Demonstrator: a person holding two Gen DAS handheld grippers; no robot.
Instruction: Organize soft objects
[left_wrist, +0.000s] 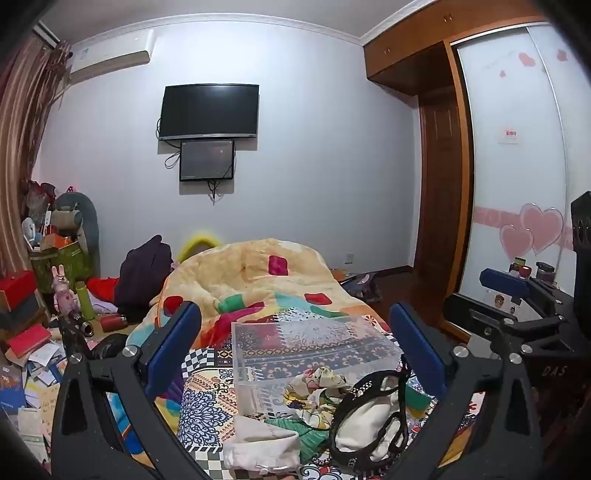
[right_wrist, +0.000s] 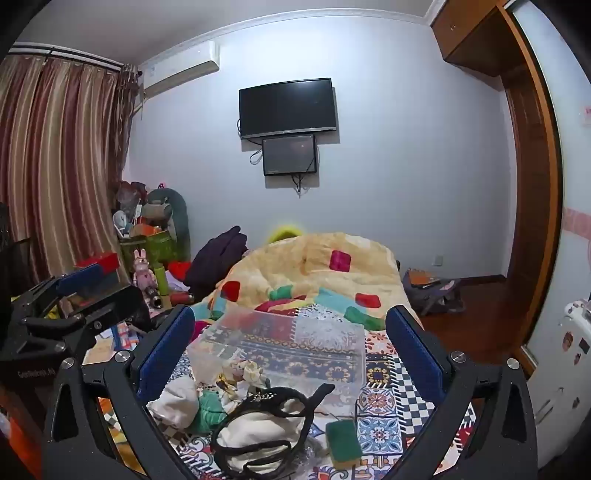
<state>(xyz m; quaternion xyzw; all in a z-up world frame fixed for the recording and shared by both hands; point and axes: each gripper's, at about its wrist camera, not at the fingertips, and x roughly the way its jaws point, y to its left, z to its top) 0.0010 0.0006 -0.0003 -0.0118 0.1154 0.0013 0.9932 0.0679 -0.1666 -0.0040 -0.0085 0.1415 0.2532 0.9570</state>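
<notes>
A clear plastic box (left_wrist: 314, 354) stands on the patterned bedspread (left_wrist: 207, 402); it also shows in the right wrist view (right_wrist: 291, 347). In front of it lie soft things: a cream pouch with black straps (left_wrist: 369, 417) (right_wrist: 258, 432), a floral cloth (left_wrist: 321, 384) (right_wrist: 243, 373), a green cloth (right_wrist: 212, 410), a white cloth (left_wrist: 262, 446) (right_wrist: 177, 402) and a green-and-yellow sponge (right_wrist: 343, 443). My left gripper (left_wrist: 295, 339) is open and empty above the pile. My right gripper (right_wrist: 291, 343) is open and empty above the same pile.
A rumpled yellow quilt (left_wrist: 258, 273) covers the far bed. Boxes, books, bottles and plush toys (left_wrist: 66, 288) crowd the left side. A wardrobe (left_wrist: 517, 166) and wooden door (left_wrist: 439, 206) stand right. A TV (left_wrist: 208, 110) hangs on the wall.
</notes>
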